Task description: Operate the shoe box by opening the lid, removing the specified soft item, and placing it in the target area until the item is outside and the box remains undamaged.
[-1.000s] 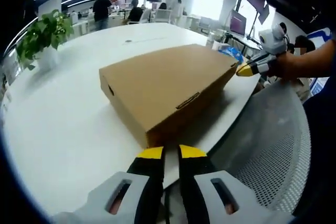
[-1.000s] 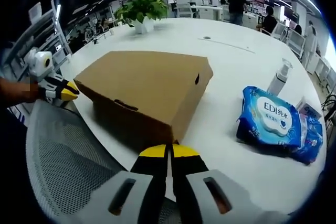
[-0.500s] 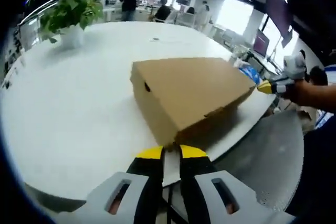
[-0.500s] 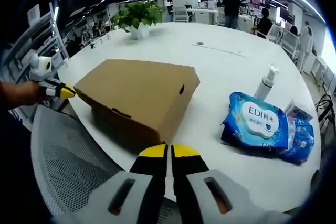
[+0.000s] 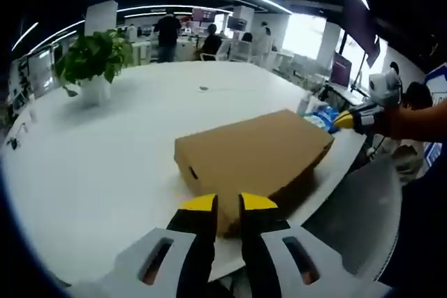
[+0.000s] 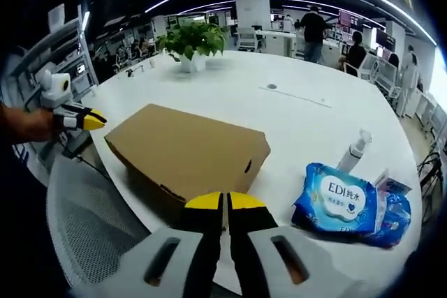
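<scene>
A closed brown cardboard shoe box (image 5: pixel 255 155) (image 6: pixel 187 153) lies near the front edge of a large white table (image 5: pixel 105 151) (image 6: pixel 307 116). Its lid is down. My left gripper (image 5: pixel 228 204) hovers just before the box's near corner, jaws nearly together with only a thin gap and nothing held. My right gripper (image 6: pixel 225 202) hangs over the box's other near corner, jaws pressed together and empty. In the left gripper view the right gripper (image 5: pixel 349 119) shows at the far right; in the right gripper view the left gripper (image 6: pixel 87 119) shows at the far left.
Blue wet-wipe packs (image 6: pixel 347 199) (image 5: pixel 323 115) and a spray bottle (image 6: pixel 353 151) lie beside the box. A potted plant (image 5: pixel 92 61) (image 6: pixel 191 41) stands at the table's far side. A grey mesh chair (image 6: pixel 91 228) (image 5: pixel 349 221) sits below the table edge. People stand in the background.
Both views have lifted and pulled back, so the box looks smaller and lower. The box itself has not moved and its lid stays down.
</scene>
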A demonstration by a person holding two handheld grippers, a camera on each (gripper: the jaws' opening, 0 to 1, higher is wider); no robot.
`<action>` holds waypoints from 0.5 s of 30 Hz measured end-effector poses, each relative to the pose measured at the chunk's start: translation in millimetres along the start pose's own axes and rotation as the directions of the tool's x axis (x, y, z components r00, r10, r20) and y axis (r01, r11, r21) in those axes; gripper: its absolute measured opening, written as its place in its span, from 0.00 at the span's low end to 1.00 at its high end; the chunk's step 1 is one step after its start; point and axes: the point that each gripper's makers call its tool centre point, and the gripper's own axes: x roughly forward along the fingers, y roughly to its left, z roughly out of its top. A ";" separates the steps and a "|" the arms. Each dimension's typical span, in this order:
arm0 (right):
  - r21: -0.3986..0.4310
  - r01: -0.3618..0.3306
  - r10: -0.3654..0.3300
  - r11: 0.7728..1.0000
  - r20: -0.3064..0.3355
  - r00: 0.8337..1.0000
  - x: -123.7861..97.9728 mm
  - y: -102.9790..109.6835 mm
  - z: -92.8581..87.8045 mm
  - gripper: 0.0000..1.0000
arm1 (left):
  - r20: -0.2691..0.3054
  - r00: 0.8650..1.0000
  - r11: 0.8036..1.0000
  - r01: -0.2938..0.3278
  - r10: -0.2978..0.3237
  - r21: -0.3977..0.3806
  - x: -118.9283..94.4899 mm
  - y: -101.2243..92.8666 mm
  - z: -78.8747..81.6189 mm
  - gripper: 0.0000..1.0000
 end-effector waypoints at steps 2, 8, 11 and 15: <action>0.002 -0.009 0.009 1.000 -0.010 1.000 3.9 2.6 -4.4 0.01 | -0.024 0.999 0.999 0.025 -0.024 0.025 4.7 -8.0 -5.9 0.09; 0.011 -0.021 0.021 1.000 -0.028 0.999 8.3 6.2 -13.1 0.01 | -0.065 0.996 0.997 0.061 -0.059 0.039 11.0 -16.4 -17.5 0.09; 0.016 -0.024 0.025 1.000 -0.036 0.999 9.8 5.9 -17.3 0.01 | -0.071 0.996 0.997 0.065 -0.062 0.039 11.1 -17.1 -18.9 0.09; 0.027 -0.025 0.026 0.999 -0.044 0.999 11.2 5.1 -21.5 0.01 | -0.083 0.994 0.997 0.069 -0.065 0.041 13.9 -16.0 -22.0 0.09</action>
